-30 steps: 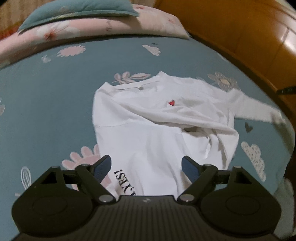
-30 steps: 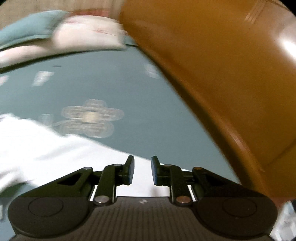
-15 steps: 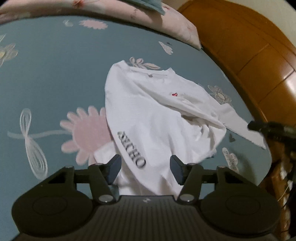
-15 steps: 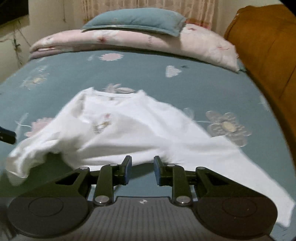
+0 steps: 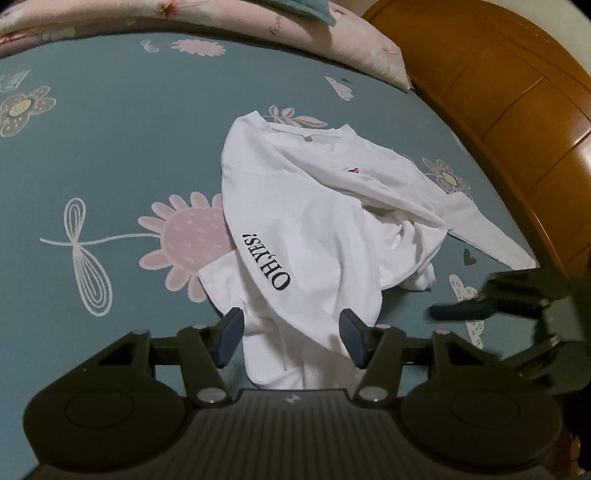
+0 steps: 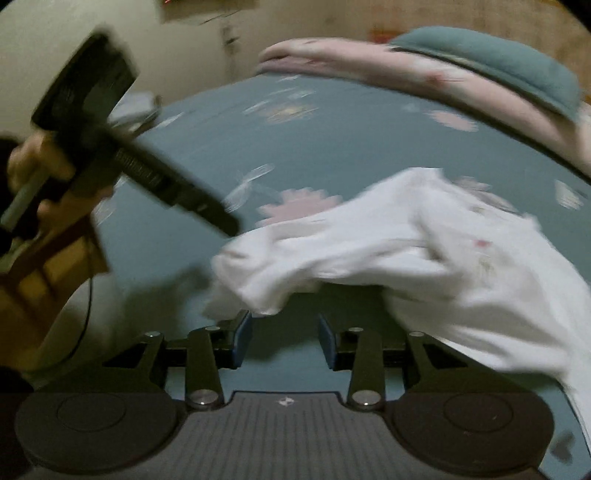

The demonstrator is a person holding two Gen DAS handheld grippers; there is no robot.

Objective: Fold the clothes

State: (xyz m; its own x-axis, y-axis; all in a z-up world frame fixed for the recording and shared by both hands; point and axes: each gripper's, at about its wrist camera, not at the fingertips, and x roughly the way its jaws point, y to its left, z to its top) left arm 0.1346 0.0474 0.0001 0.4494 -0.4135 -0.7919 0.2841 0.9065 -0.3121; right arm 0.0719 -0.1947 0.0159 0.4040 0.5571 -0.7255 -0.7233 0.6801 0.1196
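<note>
A white long-sleeve shirt with black "OH YES!" lettering lies crumpled on the teal flowered bed sheet. One sleeve stretches out to the right. My left gripper hovers over the shirt's near hem. Its jaws stand apart and the cloth lies below them, with the pads off it. In the right wrist view the shirt is blurred. My right gripper sits just in front of its bunched edge, jaws opening, with only sheet between them. Each gripper shows in the other's view: the right gripper and the left gripper, the latter held by a hand.
A pink quilt and a teal pillow lie at the head of the bed. A wooden bed frame runs along the right side. Brown wooden furniture stands beyond the bed edge at the left of the right wrist view.
My right gripper swung from the wooden frame side across to the shirt's bunched edge, rolled, and its jaws widened. My left gripper's jaws narrowed and it shifted sideways over the hem.
</note>
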